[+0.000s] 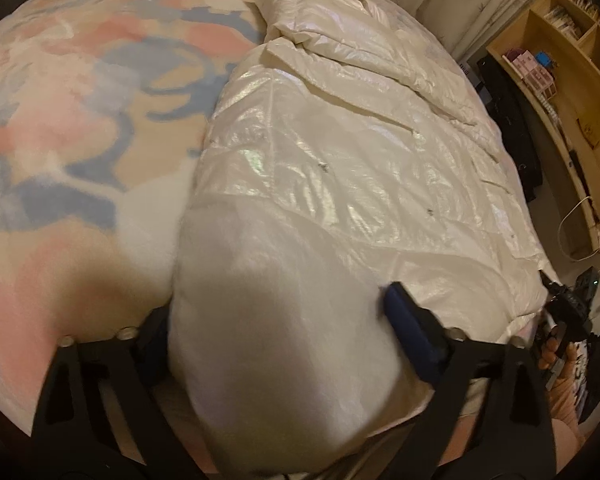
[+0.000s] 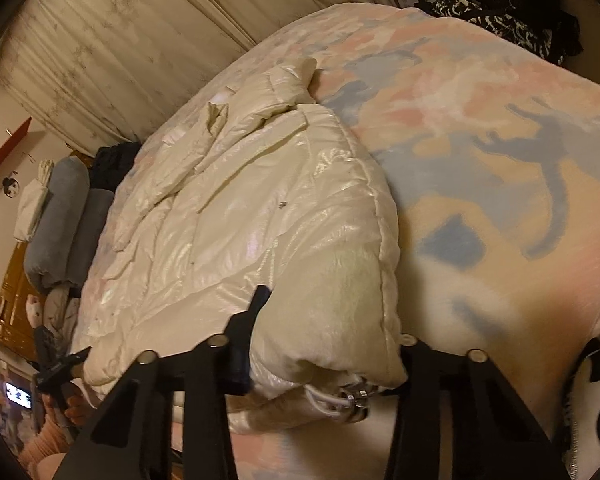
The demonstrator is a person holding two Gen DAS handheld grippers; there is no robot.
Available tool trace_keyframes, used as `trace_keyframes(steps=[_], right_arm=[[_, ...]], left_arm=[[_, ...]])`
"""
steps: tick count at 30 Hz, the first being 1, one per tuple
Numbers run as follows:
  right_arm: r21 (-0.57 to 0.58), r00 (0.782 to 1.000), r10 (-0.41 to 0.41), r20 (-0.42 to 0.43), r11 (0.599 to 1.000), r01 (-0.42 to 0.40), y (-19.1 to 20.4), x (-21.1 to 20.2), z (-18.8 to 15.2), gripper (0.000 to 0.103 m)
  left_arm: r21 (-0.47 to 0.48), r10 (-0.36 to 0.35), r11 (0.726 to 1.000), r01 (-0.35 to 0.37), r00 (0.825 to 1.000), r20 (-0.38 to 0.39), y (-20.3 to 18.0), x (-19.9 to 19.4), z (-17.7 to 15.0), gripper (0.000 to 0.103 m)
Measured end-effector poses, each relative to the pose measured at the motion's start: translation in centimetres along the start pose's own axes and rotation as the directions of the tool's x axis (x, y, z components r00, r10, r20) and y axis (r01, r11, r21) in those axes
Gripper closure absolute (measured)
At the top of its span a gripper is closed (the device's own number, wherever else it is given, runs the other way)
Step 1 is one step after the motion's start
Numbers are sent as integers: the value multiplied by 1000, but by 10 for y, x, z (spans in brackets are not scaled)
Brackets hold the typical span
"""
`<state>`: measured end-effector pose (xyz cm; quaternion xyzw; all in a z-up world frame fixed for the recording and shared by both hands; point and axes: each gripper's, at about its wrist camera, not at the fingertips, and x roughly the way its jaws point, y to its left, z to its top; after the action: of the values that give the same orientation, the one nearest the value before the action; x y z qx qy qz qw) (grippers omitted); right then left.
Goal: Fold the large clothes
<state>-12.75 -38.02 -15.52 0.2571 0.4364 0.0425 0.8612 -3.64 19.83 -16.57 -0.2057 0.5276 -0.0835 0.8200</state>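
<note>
A shiny white puffer jacket (image 1: 340,152) lies spread on a bed with a pastel pink, blue and peach blanket (image 1: 80,100). In the left wrist view my left gripper (image 1: 280,320) straddles a thick bulge of the jacket's near edge. Its blue right pad (image 1: 408,328) presses into the fabric, and the left finger is mostly hidden behind the bulge. In the right wrist view my right gripper (image 2: 332,316) holds the jacket's (image 2: 260,208) near folded corner. The left fingertip (image 2: 260,300) sits on top and the right finger is tucked behind the fabric. A drawcord and zipper (image 2: 348,398) hang below.
Wooden shelves (image 1: 572,60) and dark bags stand right of the bed in the left wrist view. Curtains (image 2: 120,40) hang behind, and grey rolled bedding (image 2: 60,216) lies at the bed's left. Dark clothes (image 2: 500,12) sit at the far corner. Bare blanket (image 2: 500,160) spreads beside the jacket.
</note>
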Motion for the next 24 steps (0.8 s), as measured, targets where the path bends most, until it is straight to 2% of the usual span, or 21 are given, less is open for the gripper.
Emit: trace_keyframes(steps=[4,7,10,15,19,24], right_arm=[[12,1000,-12,26,1000,11,8,-4,0,74],[15,998,-18,62,1000,17,17,-12,3,81],[6,993,-25,114,1000,25,31,-27,9,84],[-16,975,24,220,1000,-21,59,-69,15,85],[-35,953,73,295,997,-66,77,-109,14,85],[-56,921,139,364,990,-127,95,-146,18,85]], left_arm=[[-64,-51,997,52,999,21,-7,-5,-3,67],[-89,-26,996,33,997,74,-18,-17,-4,83],[-68,7,998,1,993,118,-33,-33,-6,88],[-66,-17,997,27,988,153,-44,-67,-9,88],[-98,-89,989,108,979,184,-43,-106,-13,88],[-160,-187,959,233,947,260,-37,-155,-4,88]])
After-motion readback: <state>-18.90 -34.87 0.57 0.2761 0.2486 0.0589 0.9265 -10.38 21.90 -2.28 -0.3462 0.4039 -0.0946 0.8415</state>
